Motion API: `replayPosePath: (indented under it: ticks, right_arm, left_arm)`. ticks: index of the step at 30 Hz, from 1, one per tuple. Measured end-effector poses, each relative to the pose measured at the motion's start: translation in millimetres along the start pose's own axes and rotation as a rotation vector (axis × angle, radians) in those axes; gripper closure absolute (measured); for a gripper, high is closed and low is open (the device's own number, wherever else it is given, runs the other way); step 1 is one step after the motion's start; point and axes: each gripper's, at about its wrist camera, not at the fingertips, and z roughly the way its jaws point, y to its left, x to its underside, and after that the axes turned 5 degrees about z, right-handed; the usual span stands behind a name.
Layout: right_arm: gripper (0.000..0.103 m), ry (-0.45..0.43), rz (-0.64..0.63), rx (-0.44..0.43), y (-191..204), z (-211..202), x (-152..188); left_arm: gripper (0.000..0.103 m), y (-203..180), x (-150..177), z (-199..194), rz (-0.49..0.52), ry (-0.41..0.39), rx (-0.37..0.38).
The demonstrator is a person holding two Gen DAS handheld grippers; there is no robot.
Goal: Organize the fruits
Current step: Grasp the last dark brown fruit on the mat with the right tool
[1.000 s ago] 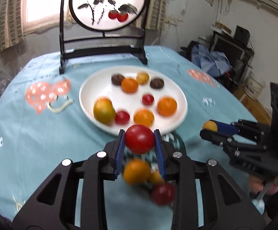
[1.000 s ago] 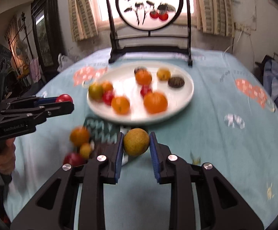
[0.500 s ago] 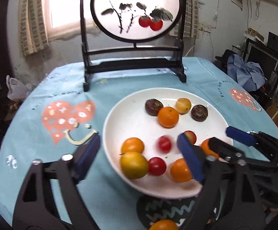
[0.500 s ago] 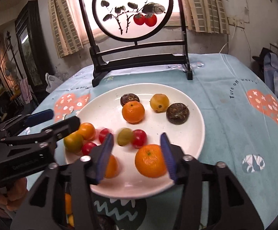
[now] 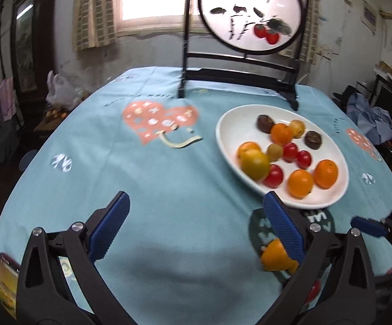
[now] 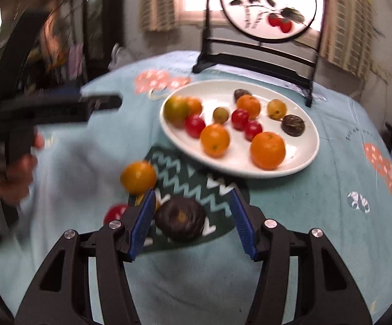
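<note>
A round worktop (image 5: 147, 189) under a pale blue cloth carries a white plate (image 6: 308, 154) already loaded with oranges, small red tomatoes and dark fruits. A few fruits lie loose on a dark zigzag mat (image 6: 196, 187) just in front of the plate: an orange (image 6: 138, 177), a red tomato (image 6: 116, 212) and a dark round fruit (image 6: 180, 218). The right gripper (image 6: 191, 223) hangs over that dark fruit, its jaws spread on either side, the left pad near it and the right pad clear of it. The left gripper (image 5: 196, 227) has its jaws opening wide, with only bare cloth between them. The likely step is picking up the dark fruit; to do it well, centre the jaws on its widest part, lower them close to the mat, and close gently so it does not roll into the orange beside it
</note>
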Motion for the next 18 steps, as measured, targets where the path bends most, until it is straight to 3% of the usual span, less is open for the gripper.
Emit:
replayPosePath:
  ticks: [5,18]
  right_arm:
    - [0.046,0.052,0.012,-0.024,-4,6,8]
    - [0.046,0.133,0.004,-0.046,0,29,15]
  left_arm:
    - [0.002,11,1,2,-0.054,0.019,0.018]
    - [0.002,1,2,-2,-0.014,0.012,0.015]
